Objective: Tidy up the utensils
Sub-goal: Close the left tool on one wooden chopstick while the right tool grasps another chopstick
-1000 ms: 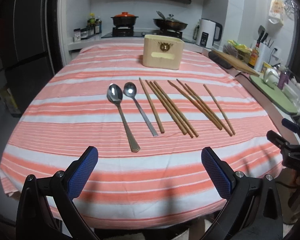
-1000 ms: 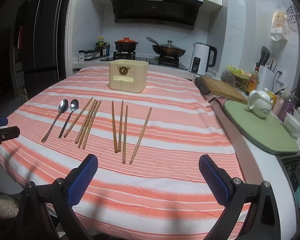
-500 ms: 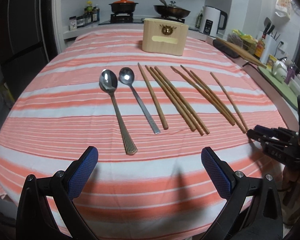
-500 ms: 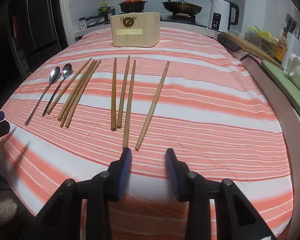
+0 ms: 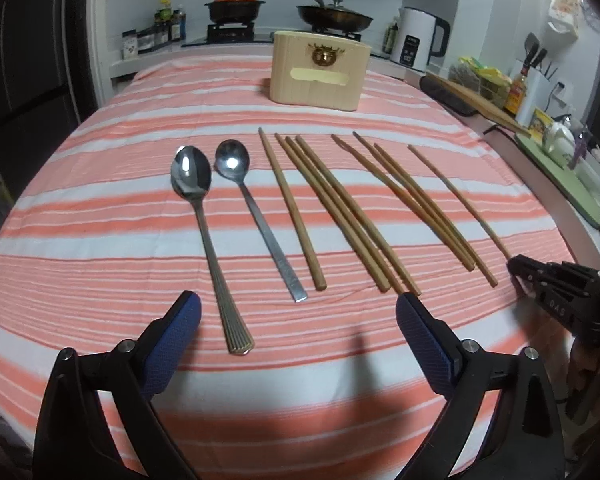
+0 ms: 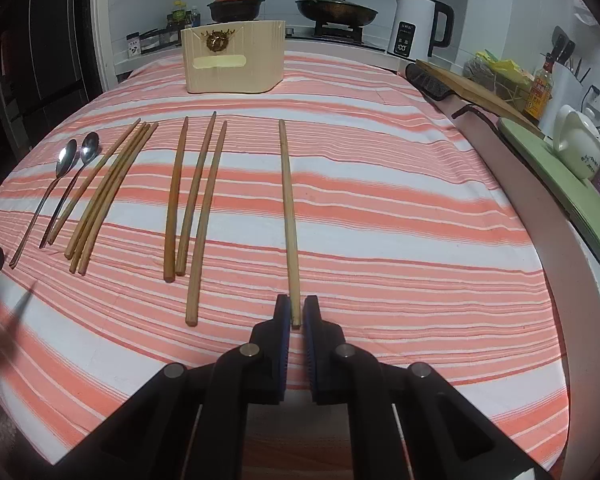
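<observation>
The near end of the rightmost chopstick, flat on the cloth, is pinched by the right gripper, the left gripper hangs wide open and empty, and a lift toward the box seems called for next.

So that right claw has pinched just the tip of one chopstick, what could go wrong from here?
The right gripper holds the lone chopstick only at its very end, so the long free length may droop, swing or slip out when lifted. If the stick swings left, it could knock the three chopsticks lying beside it. The wooden holder stands at the far end of the table; aiming a wobbling stick into it may miss.
</observation>
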